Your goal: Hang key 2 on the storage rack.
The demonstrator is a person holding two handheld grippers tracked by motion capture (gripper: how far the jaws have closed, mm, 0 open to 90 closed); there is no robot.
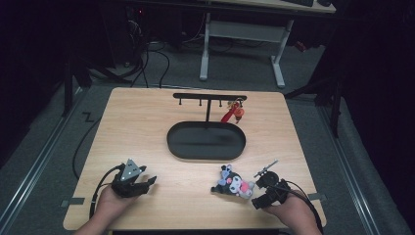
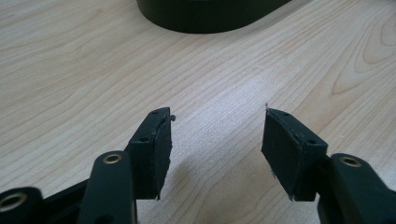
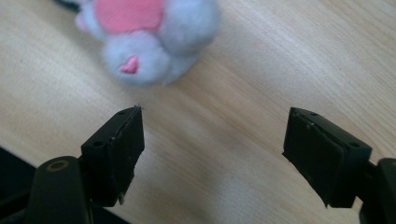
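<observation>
Fingers [image 3: 116, 149] of the right gripper [image 1: 258, 194] stand apart with nothing between them, just short of the plush toy [image 1: 232, 185] lying on the desk [image 1: 147, 132]. The left gripper [image 1: 145, 183] rests open too. Next, probably, comes closing on the toy.

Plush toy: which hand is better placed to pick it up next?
Right, probably. The right tongs sit open beside the plush toy, which lies just ahead of them in the right gripper view. The left tongs are well across the table.

no readable text, no labels, no brand marks, no numbers on anything in view
</observation>
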